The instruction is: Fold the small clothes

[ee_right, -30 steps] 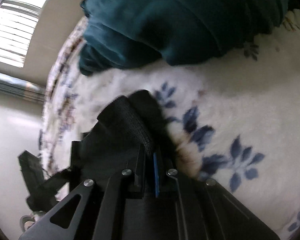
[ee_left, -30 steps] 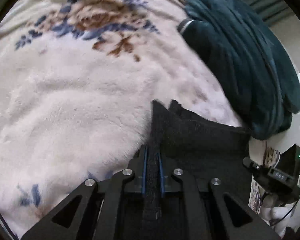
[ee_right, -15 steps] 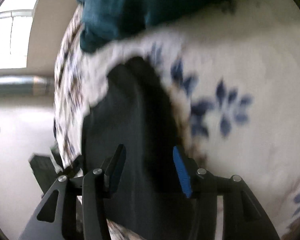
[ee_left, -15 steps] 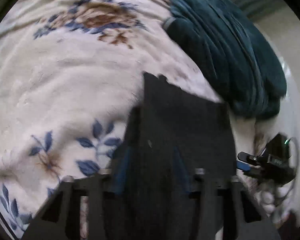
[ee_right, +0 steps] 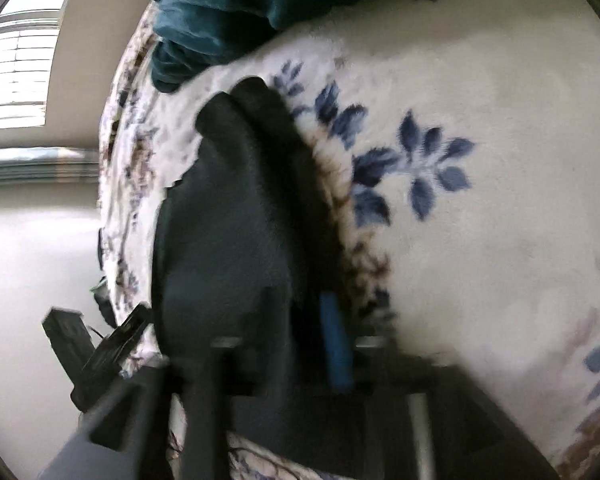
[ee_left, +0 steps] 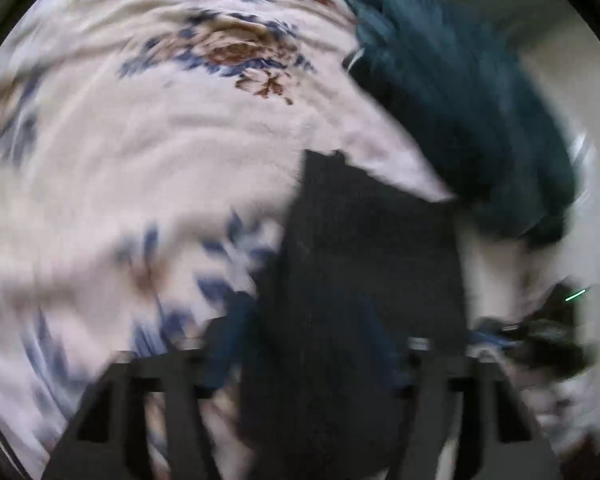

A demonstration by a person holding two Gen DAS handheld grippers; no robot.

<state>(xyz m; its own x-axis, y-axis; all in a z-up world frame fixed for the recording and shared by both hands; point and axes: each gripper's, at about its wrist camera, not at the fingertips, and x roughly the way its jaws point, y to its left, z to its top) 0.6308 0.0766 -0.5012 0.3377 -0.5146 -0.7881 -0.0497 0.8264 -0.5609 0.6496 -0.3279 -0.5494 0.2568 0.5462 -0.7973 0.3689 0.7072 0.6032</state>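
Observation:
A small black garment lies folded flat on the white floral blanket; it also shows in the right wrist view. My left gripper is open, its blurred fingers straddling the garment's near edge. My right gripper is open just over the garment's other edge, with one blue pad showing. The other left finger is blurred. Neither gripper holds the cloth.
A rumpled teal blanket lies beyond the garment, also in the right wrist view. The other gripper's body shows at the right. The bed edge and pale floor lie left, with a window beyond.
Both grippers were shut on the black garment a second ago; they have opened and let it go. The garment now lies flat and both grippers have pulled back.

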